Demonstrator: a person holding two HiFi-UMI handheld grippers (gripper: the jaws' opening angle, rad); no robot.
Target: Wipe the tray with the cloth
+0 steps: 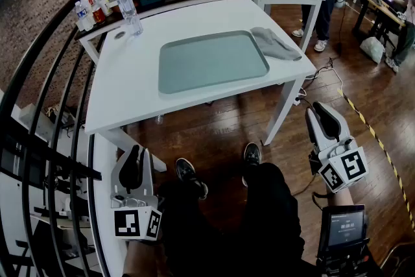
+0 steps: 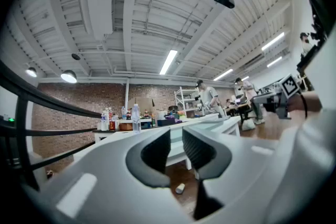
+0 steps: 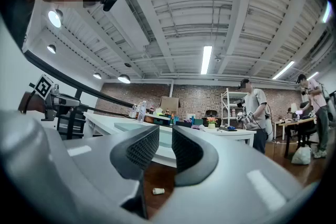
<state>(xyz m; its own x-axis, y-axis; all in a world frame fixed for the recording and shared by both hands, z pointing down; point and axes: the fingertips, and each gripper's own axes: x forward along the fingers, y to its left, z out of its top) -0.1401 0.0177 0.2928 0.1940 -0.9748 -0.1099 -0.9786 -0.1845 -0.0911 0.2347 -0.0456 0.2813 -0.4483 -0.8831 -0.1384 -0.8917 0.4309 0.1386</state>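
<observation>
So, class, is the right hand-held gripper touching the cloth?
Apart. The head view shows the right hand-held gripper held low, off the table, where the cloth lies.

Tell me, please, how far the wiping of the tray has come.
Done: nothing that shows. The cloth lies on the table at the right edge of the tray, not picked up. In hand: nothing. The left gripper and the right gripper are both open and empty, held low, short of the table. Left: take the cloth and wipe the tray.
</observation>
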